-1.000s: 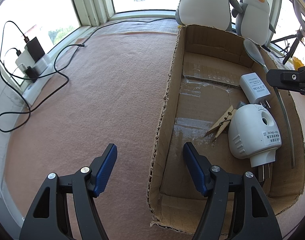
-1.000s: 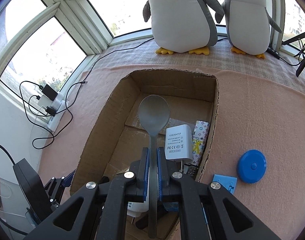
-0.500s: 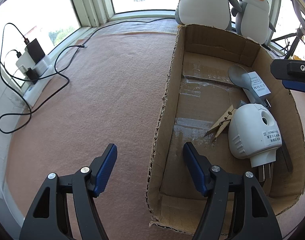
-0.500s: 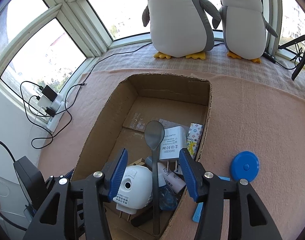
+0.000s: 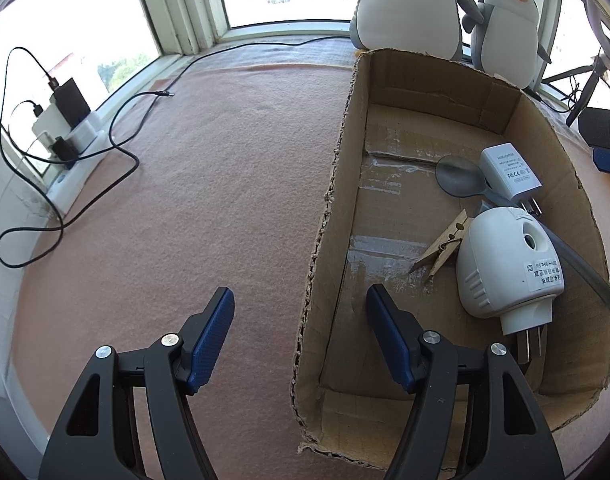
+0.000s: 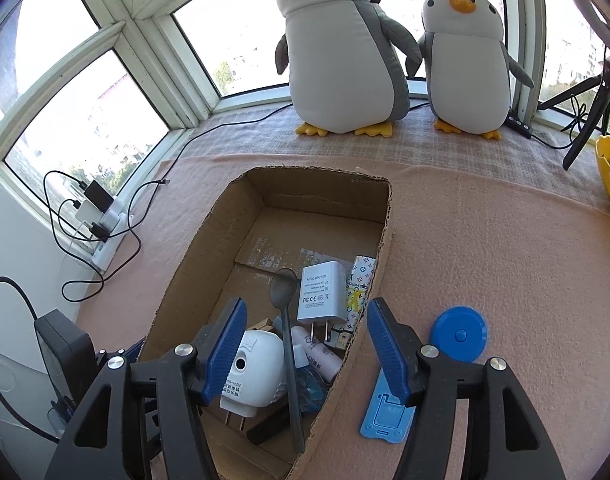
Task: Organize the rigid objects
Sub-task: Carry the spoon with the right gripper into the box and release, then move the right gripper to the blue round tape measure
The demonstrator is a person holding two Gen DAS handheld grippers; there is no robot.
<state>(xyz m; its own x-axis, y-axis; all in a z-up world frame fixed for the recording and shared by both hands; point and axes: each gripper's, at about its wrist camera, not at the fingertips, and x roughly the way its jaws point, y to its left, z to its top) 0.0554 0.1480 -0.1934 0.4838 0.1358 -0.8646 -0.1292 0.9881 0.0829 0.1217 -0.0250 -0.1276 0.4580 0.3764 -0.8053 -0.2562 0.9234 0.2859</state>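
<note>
- While the right tongs (image 6: 305, 344) are opening, empty, one grey spoon (image 6: 287, 320) lies in one cardboard box (image 6: 193, 268).
- Left tongs (image 5: 301, 336) released; two plush penguins (image 6: 341, 48).

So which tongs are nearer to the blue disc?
Right. The right tongs, opening and empty, hang over the box edge just beside the disc; the left tongs straddle the box's opposite wall.
</note>
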